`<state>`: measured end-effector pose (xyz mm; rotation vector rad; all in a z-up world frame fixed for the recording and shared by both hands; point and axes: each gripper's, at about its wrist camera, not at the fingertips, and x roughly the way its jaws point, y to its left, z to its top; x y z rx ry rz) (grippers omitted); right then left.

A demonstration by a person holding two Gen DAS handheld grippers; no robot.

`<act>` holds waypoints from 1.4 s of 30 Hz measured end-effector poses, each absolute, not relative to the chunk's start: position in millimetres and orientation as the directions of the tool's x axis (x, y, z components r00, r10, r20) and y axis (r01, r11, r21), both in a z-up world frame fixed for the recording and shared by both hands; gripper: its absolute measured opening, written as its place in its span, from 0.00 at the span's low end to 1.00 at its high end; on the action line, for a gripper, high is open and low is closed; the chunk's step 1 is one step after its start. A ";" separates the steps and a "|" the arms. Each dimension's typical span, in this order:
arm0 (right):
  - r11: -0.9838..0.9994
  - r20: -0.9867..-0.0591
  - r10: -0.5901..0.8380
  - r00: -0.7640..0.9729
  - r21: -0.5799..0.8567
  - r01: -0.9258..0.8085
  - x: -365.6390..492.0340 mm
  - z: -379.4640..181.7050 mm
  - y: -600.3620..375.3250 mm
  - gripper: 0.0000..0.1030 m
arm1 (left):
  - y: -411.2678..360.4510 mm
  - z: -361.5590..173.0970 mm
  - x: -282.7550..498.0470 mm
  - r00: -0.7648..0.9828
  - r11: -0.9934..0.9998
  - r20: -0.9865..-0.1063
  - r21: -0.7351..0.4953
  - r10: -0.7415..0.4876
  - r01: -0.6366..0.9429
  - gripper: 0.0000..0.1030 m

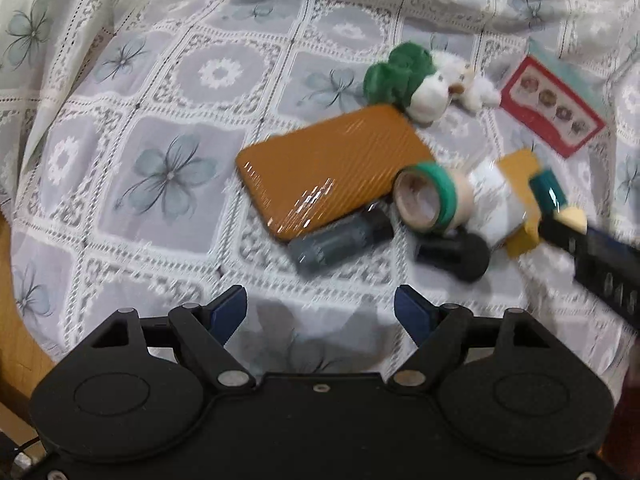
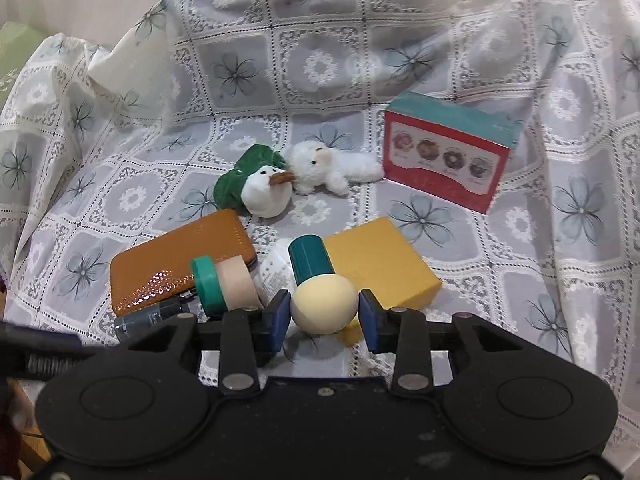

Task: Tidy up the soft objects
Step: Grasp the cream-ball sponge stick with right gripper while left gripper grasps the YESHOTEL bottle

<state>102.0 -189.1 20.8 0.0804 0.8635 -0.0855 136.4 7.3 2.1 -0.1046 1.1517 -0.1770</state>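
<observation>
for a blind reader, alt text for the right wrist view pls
The right gripper has its jaws around a cream sponge ball on a teal handle, above a yellow block, tape rolls and two plush toys.

No words or numbers clear enough to read. Only four round donut pictures on the red box [image 2: 446,162] at the right, with tiny blurry marks under each.
</observation>
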 end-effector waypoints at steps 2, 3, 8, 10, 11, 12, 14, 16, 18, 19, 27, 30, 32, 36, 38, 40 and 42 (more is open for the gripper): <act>0.992 -0.759 -0.044 0.649 0.043 0.117 96.1 22.2 -193.0 0.34 | 3.9 4.1 142.7 0.410 0.979 -0.890 -0.191 -0.201 0.067 0.78; 0.992 -0.758 -0.044 0.650 0.046 0.121 93.5 22.5 -194.7 0.34 | 2.6 4.5 145.5 0.414 0.979 -0.887 -0.197 -0.202 0.055 0.78; 0.989 -0.752 -0.053 0.657 0.051 0.137 82.2 24.1 -199.7 0.34 | -2.1 0.7 157.1 0.423 0.976 -0.887 -0.215 -0.183 -0.029 0.78; 0.989 -0.752 -0.047 0.657 0.059 0.138 77.8 24.0 -201.8 0.34 | -4.4 -2.0 160.1 0.425 0.976 -0.890 -0.211 -0.167 -0.056 0.78; 0.989 -0.753 -0.046 0.657 0.060 0.138 76.1 23.7 -202.8 0.34 | -4.9 -3.8 162.1 0.425 0.976 -0.892 -0.205 -0.156 -0.071 0.78; 0.988 -0.753 -0.046 0.656 0.060 0.139 75.0 23.3 -203.3 0.34 | -5.5 -5.1 163.4 0.426 0.976 -0.893 -0.202 -0.148 -0.083 0.78; 0.988 -0.756 -0.045 0.654 0.061 0.138 72.8 22.3 -204.7 0.34 | -6.8 -7.2 166.0 0.423 0.975 -0.895 -0.200 -0.140 -0.100 0.78; 0.988 -0.758 -0.040 0.652 0.068 0.139 71.4 21.2 -206.5 0.34 | -7.0 -9.2 168.3 0.422 0.973 -0.897 -0.200 -0.136 -0.112 0.78; 0.987 -0.760 -0.038 0.649 0.072 0.143 70.0 20.0 -208.1 0.34 | -8.1 -10.2 169.1 0.423 0.974 -0.897 -0.194 -0.127 -0.120 0.79; 0.987 -0.760 -0.038 0.648 0.074 0.144 69.3 19.7 -208.6 0.34 | -8.9 -10.9 169.6 0.423 0.974 -0.898 -0.190 -0.122 -0.123 0.79; 0.984 -0.769 -0.032 0.638 0.086 0.154 64.6 16.9 -209.9 0.34 | -15.0 -21.8 174.9 0.407 0.979 -0.909 -0.151 -0.085 -0.134 0.79; 0.984 -0.774 -0.033 0.633 0.086 0.157 63.9 15.5 -210.0 0.34 | -14.9 -28.6 176.6 0.398 0.981 -0.915 -0.135 -0.070 -0.140 0.79; 0.984 -0.776 -0.033 0.629 0.086 0.158 63.6 14.6 -210.0 0.34 | -15.2 -32.2 177.8 0.394 0.981 -0.916 -0.133 -0.067 -0.141 0.79; 0.983 -0.782 -0.036 0.623 0.086 0.165 62.9 13.0 -210.1 0.34 | -19.4 -34.4 175.6 0.406 0.986 -0.912 -0.110 -0.051 -0.124 0.77; 0.982 -0.783 -0.039 0.621 0.085 0.169 62.5 12.6 -210.6 0.34 | -19.9 -32.6 174.8 0.411 0.988 -0.911 -0.099 -0.044 -0.116 0.71; 0.981 -0.784 -0.040 0.619 0.087 0.174 61.8 12.0 -211.4 0.34 | -19.2 -30.5 172.2 0.418 0.990 -0.908 -0.085 -0.031 -0.110 0.66; 0.980 -0.787 -0.040 0.616 0.090 0.179 61.2 11.9 -212.1 0.34 | -16.7 -27.7 169.4 0.423 0.992 -0.905 -0.093 -0.048 -0.087 0.67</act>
